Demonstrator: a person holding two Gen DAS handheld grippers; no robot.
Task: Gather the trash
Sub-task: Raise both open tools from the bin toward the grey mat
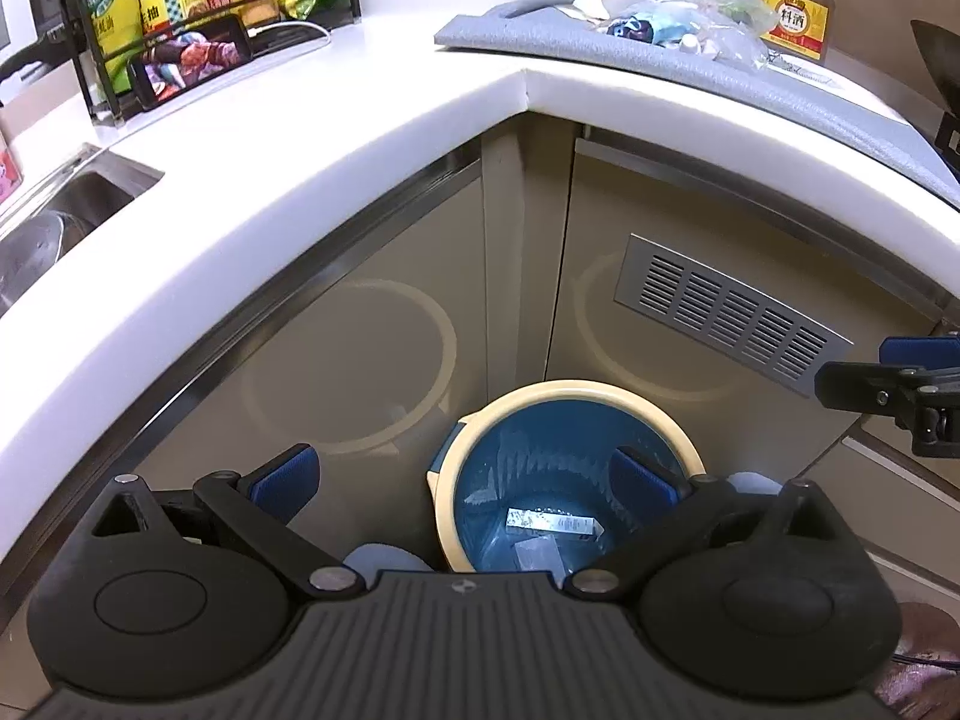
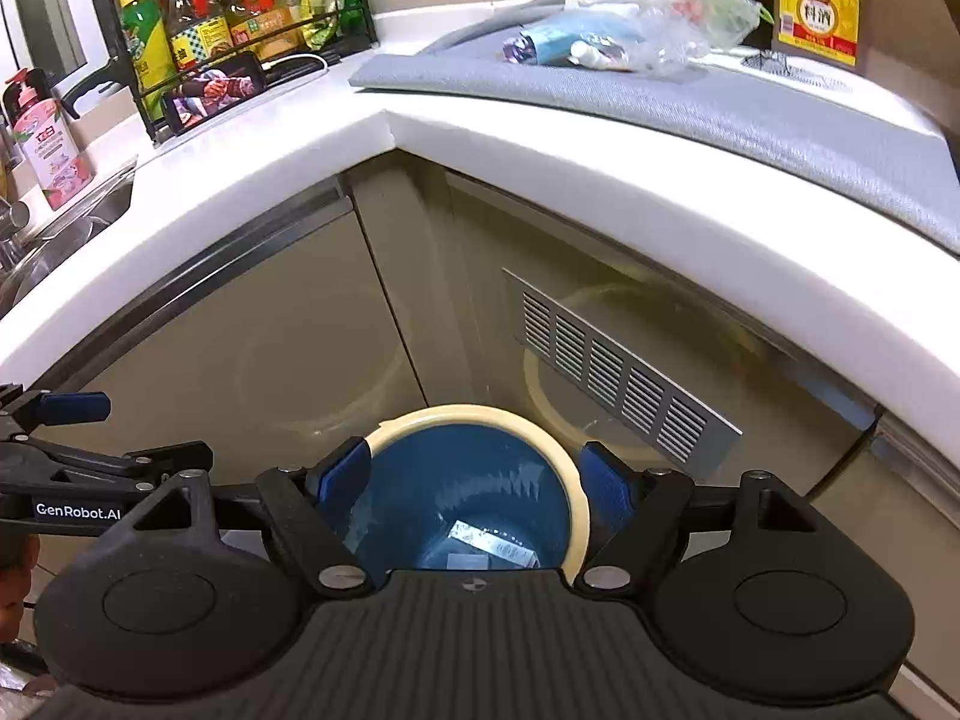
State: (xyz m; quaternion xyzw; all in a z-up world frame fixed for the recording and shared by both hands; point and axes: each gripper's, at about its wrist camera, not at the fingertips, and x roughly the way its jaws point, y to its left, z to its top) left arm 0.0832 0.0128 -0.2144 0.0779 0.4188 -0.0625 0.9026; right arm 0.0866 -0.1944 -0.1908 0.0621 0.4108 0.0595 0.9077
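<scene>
Cream-rimmed waste bin (image 1: 567,474) with a blue liner, standing on the floor in the inner corner of beige kitchen cabinets, seen from above by both wrist cameras. Inside it, at the bottom: a flat silvery printed wrapper (image 1: 555,525) and a clear scrap beside it.

More trash waiting up on the white countertop (image 1: 336,138), far right: a heap of crumpled clear plastic bags (image 1: 690,6) with a blue packet (image 2: 564,39) tucked among them, lying on a grey mat (image 1: 750,90), just beside a bottle of cooking wine (image 1: 792,6). Far left: a rack of oil bottles, a phone (image 1: 192,60) propped against it, and a steel sink (image 1: 54,222) at the left edge.

Left gripper (image 1: 465,480) spread wide, blue pads apart, nothing between them, poised over the bin and angled steeply downward. Right gripper (image 2: 474,483) likewise released and empty, jaws parted above the bin mouth, tilted down at about the same slant, close alongside the left one; each tool's fingertip pokes into the edge of the other's view.

Judged stage: a drop into the bin finished, next piece to fetch from the mat. Advice for that fetch: lift clear of the counter edge first, approach the plastic heap from above, pinch a bunched fold rather than a loose flap, and keep well off the wine bottle. Thin film likely to slip or trail, so worth a firm closing before carrying back over the bin.
</scene>
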